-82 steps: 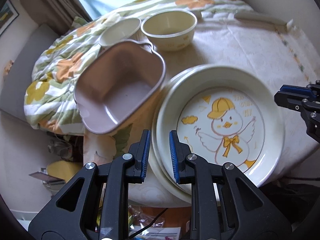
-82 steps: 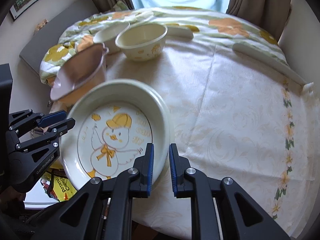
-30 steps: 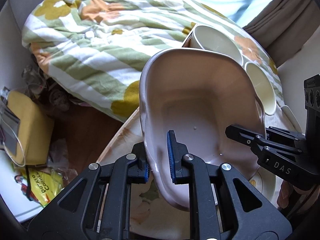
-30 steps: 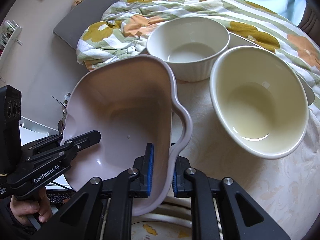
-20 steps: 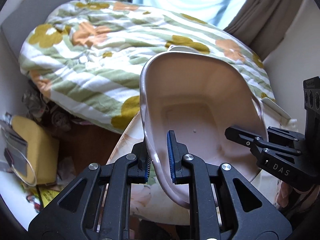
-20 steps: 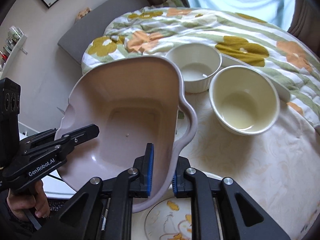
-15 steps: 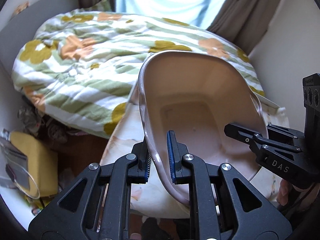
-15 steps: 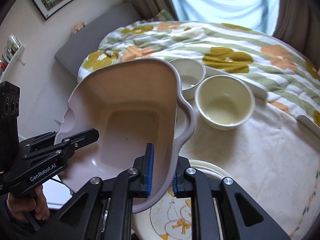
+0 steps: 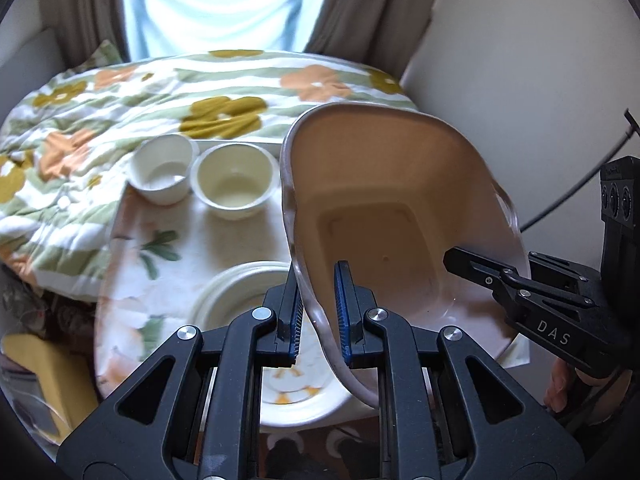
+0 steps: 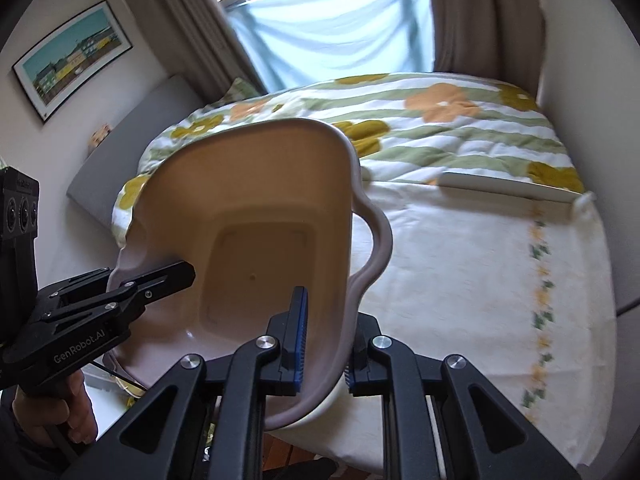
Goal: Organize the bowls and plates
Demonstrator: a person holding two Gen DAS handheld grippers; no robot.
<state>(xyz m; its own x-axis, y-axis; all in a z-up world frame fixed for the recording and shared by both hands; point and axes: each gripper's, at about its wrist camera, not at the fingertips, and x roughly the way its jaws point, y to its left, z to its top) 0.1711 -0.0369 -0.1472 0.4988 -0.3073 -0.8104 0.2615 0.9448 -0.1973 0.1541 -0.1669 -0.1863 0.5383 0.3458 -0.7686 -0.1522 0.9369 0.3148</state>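
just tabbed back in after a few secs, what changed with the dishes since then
The pink dish, which sat on the table beside the duck plate, was gripped on opposite rims by the left tongs and right tongs and lifted, tilted, above the table. The white bowl, cream bowl and plate stayed put.

Pink dish (image 9: 384, 216) lifted off table, carried above duck plate (image 9: 240, 292).

"DAS" on the right tongs (image 9: 496, 276) — "GenRobot.AI" on the left tongs (image 10: 160, 276)
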